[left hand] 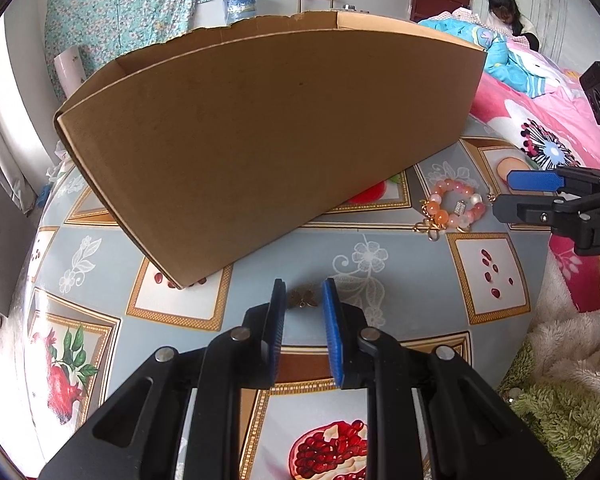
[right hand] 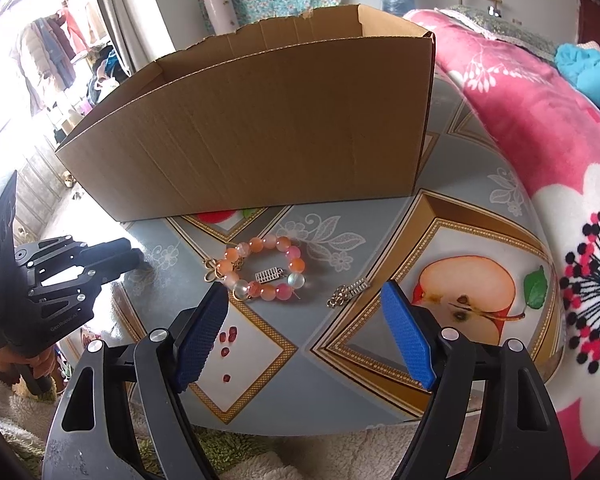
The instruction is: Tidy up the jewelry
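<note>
I am working the left hand-held gripper (left hand: 304,292) down onto a small gold-coloured trinket (left hand: 303,299) that is lying flat on the patterned desk (left hand: 400,272), just in front of the cardboard box (left hand: 268,120). Its jaws are standing narrowly apart with the trinket between the tips; I cannot tell whether the pads are pressing on it yet, so I am treating it as not gripped.

To do this well, I am keeping the tips low against the cloth, because the piece is thin and could slip under a pad instead of being pinched. I am also keeping it centred between the pads, so neither one pushes it sideways as they are coming together. Only once it is lifting cleanly with the tips should I be carrying it over the near wall of the box, which is open at the top.

The right hand-held gripper (right hand: 304,300) is hovering with its jaws wide apart and nothing in them, over the pink and orange bead bracelet (right hand: 266,272) and a small silver charm (right hand: 348,292) beside it. I am holding that side off, so it is not nudging either piece while the left one is finishing its pinch.
</note>
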